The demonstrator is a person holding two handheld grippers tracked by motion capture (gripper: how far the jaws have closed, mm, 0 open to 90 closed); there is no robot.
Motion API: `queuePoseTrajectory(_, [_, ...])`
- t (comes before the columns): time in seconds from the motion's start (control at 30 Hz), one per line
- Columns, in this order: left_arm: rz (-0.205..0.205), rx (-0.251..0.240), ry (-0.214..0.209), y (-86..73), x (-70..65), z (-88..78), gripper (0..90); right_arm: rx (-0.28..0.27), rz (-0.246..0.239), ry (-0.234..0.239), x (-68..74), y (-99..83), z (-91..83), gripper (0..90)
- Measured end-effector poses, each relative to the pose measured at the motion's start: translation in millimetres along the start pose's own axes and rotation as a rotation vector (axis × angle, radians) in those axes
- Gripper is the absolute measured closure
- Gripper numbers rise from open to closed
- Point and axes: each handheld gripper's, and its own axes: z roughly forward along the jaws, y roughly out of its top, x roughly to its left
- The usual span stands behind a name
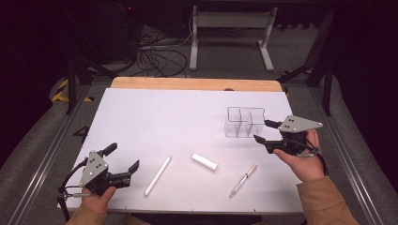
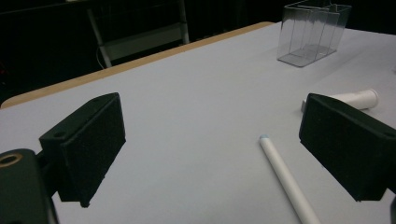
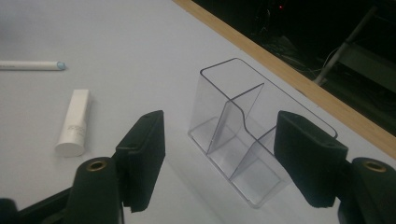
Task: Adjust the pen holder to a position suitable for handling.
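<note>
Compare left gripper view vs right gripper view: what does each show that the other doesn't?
Left gripper view alone: the left gripper, jaws open over bare table, nothing between them. Right gripper view alone: the right gripper, jaws open just short of the organizer. Shared: clear organizer, empty; long white pen; short white tube.

On your tabletop [image 1: 141,112] you have one clear organizer [image 1: 244,123], one white tube [image 1: 204,161], and two pens: one white [image 1: 157,176], one clear [image 1: 243,179].

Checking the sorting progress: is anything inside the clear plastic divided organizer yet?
No: the clear plastic divided organizer has bare compartments, with nothing standing or lying in them in the right gripper view.
</note>
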Motion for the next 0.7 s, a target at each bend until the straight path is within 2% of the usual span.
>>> queuePoseTrajectory(0.43, [0.003,0.001,-0.003,0.0,0.0,0.2,8.0,0.014,-0.004,0.001,-7.1,5.0,8.7,34.9])
queuePoseTrajectory(0.6, [0.005,0.0,-0.002,0.1,0.0,0.1,8.0,0.038,-0.027,0.0,-8.9,6.9,10.9,36.0])
queuePoseTrajectory(0.63, [0.005,0.0,-0.003,0.0,0.0,0.2,8.0,0.051,-0.062,0.006,-9.9,7.7,11.0,38.9])
queuePoseTrajectory(0.7, [0.006,0.001,-0.003,0.0,0.0,0.2,8.0,0.054,-0.07,0.009,-10.4,8.2,10.8,39.1])
